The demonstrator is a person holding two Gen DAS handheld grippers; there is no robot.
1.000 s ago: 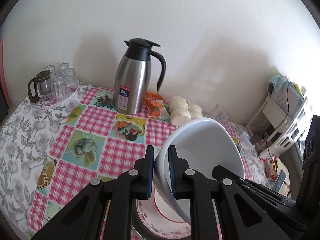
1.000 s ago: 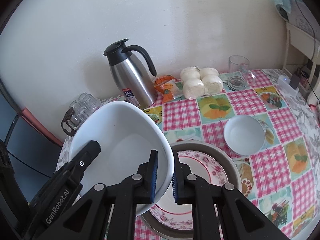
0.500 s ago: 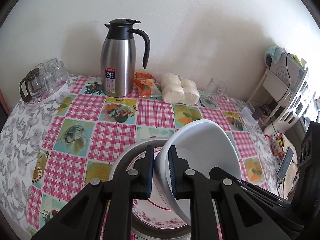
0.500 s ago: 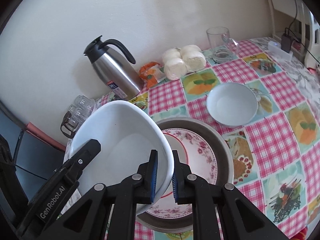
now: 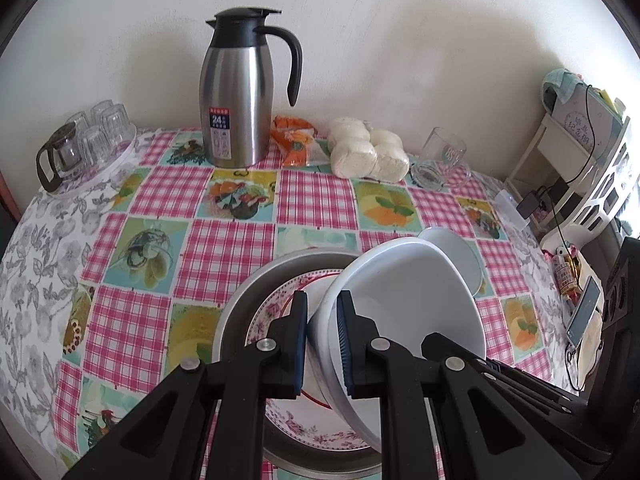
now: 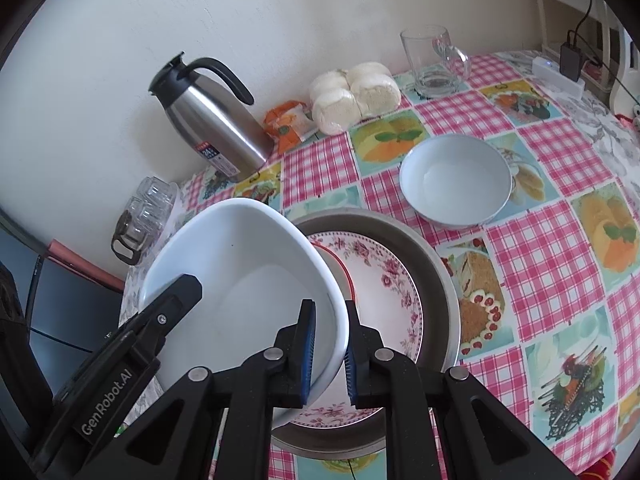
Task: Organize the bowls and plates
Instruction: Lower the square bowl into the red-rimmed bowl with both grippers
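Observation:
Both grippers hold one large white bowl [image 5: 404,300] by opposite rims. My left gripper [image 5: 322,308] is shut on its left rim, my right gripper [image 6: 330,316] on its right rim [image 6: 248,276]. The bowl is tilted just above a floral plate [image 6: 384,284] that lies in a grey metal pan [image 6: 436,264]; the plate [image 5: 280,308] and pan [image 5: 248,300] also show in the left wrist view. A smaller white bowl [image 6: 456,180] sits on the checked tablecloth beyond the pan, partly hidden behind the big bowl in the left wrist view [image 5: 460,252].
A steel thermos jug [image 5: 240,96] stands at the back by the wall. Beside it lie an orange packet [image 5: 296,140], bagged white buns [image 5: 368,152] and a glass mug [image 5: 440,156]. A tray of glasses [image 5: 84,140] sits far left. A white shelf [image 5: 592,160] stands off the table's right.
Both grippers have carried the big bowl lower, over the plate and pan. The table now fills more of both views.

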